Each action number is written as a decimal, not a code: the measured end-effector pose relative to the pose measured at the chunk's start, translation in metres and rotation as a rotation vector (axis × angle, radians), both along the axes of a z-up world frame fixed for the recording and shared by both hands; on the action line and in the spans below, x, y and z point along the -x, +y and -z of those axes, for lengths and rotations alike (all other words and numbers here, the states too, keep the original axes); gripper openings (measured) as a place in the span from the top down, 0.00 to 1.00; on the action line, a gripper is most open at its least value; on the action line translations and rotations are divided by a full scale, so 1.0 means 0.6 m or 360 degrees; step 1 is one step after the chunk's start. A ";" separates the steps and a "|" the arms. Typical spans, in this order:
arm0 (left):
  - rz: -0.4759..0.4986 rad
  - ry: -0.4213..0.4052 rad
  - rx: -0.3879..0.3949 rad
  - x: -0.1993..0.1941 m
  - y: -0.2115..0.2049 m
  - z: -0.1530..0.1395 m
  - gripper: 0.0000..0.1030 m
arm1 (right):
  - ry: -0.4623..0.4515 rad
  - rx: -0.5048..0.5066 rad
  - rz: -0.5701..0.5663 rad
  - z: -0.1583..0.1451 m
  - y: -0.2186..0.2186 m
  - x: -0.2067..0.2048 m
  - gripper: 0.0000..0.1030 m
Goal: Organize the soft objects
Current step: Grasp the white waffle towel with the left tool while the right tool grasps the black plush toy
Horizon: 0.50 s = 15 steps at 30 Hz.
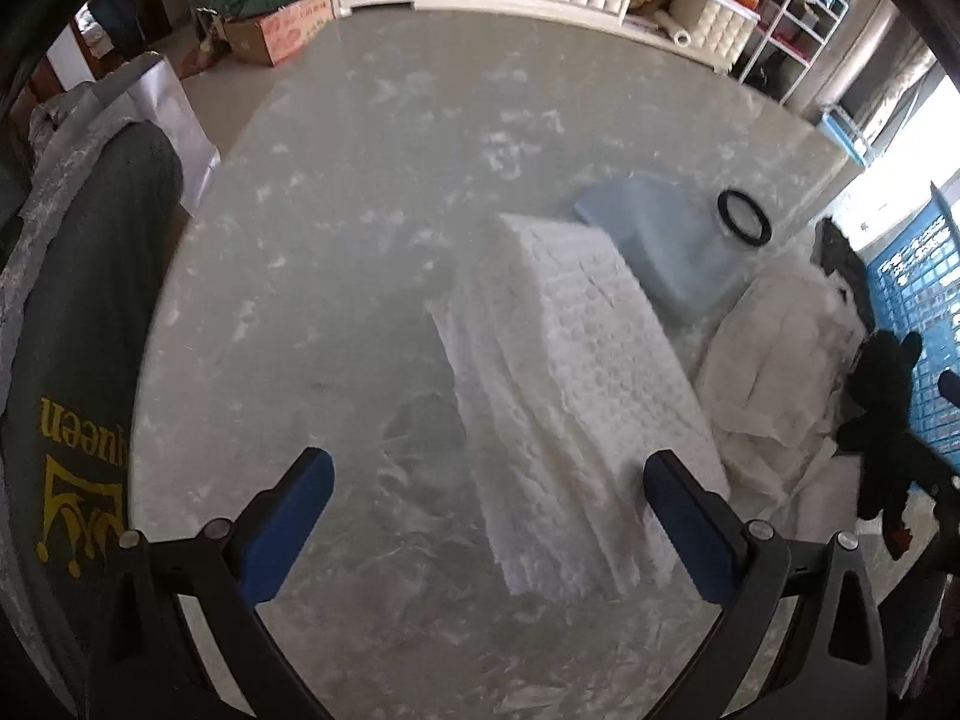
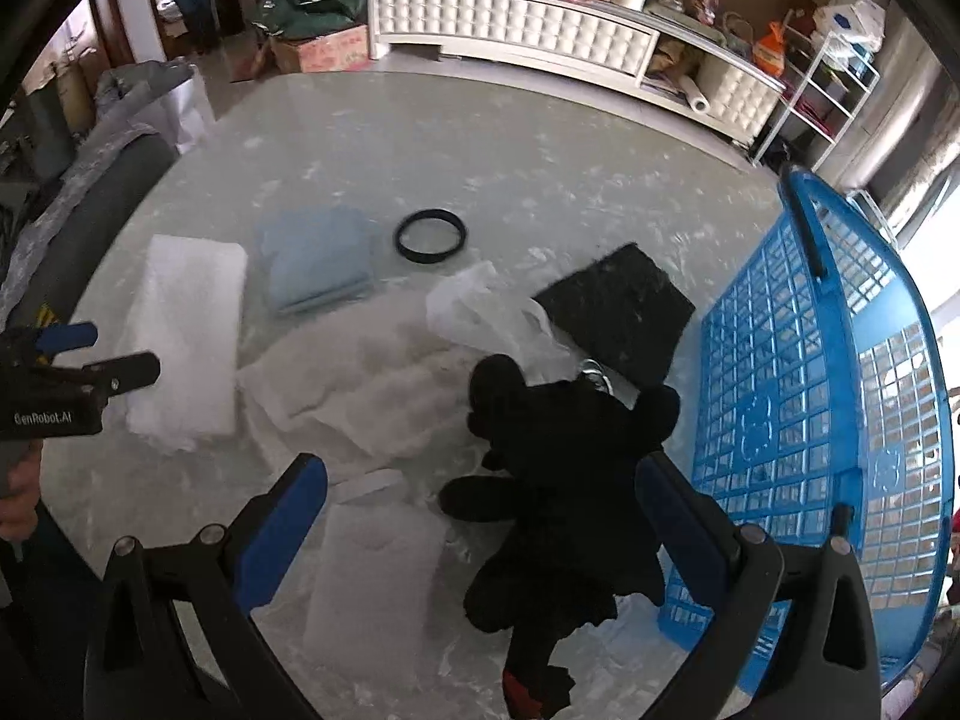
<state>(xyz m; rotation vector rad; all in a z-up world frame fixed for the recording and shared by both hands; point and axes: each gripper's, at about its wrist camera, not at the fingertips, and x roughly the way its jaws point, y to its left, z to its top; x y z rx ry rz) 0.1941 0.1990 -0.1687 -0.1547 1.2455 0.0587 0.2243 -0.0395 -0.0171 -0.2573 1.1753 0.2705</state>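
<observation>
Soft objects: all on the marble table [image 2: 540, 138], none visibly in the blue basket [image 2: 840, 396] — as far as its mesh shows, it holds nothing soft.
Black plush toy [image 2: 570, 480]: lies on the table just beside the basket's near wall, directly ahead of the right gripper [image 2: 480, 516].
White embossed pad [image 1: 576, 372]: a thick folded stack, ahead of the left gripper [image 1: 489, 510] and slightly to its right.
Cream cloth [image 2: 360, 378]: crumpled between the white pad and the plush toy.
Other soft pieces: light blue folded cloth [image 2: 318, 264] at the back, thin clear plastic bag [image 2: 486, 312], dark square pad [image 2: 618, 312] near the basket, small white piece [image 2: 372, 570] in front.
Black ring [image 2: 430, 237]: beside the blue cloth; looks rigid, probably not part of the sort.
Right gripper: jaws spread wide, empty, plush toy lying between and beyond them.
Left gripper: jaws spread wide, empty, hovering over bare table beside the white pad.
Progress: by my reading, at the very start — nothing gathered, every piece left to move.
Likely next: the plush toy seems the first pick, given its place by the basket.
</observation>
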 end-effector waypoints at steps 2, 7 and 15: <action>0.0016 0.0025 -0.0018 -0.004 -0.008 0.010 0.00 | 0.0031 0.0019 0.0018 0.007 -0.005 -0.003 0.00; 0.0014 0.0025 0.0018 -0.017 -0.013 0.026 0.00 | 0.0097 0.0035 0.0110 0.022 -0.034 -0.015 0.09; 0.0026 0.0021 0.0077 -0.021 -0.010 0.043 0.17 | 0.0193 0.0035 0.0215 0.039 -0.082 -0.031 0.17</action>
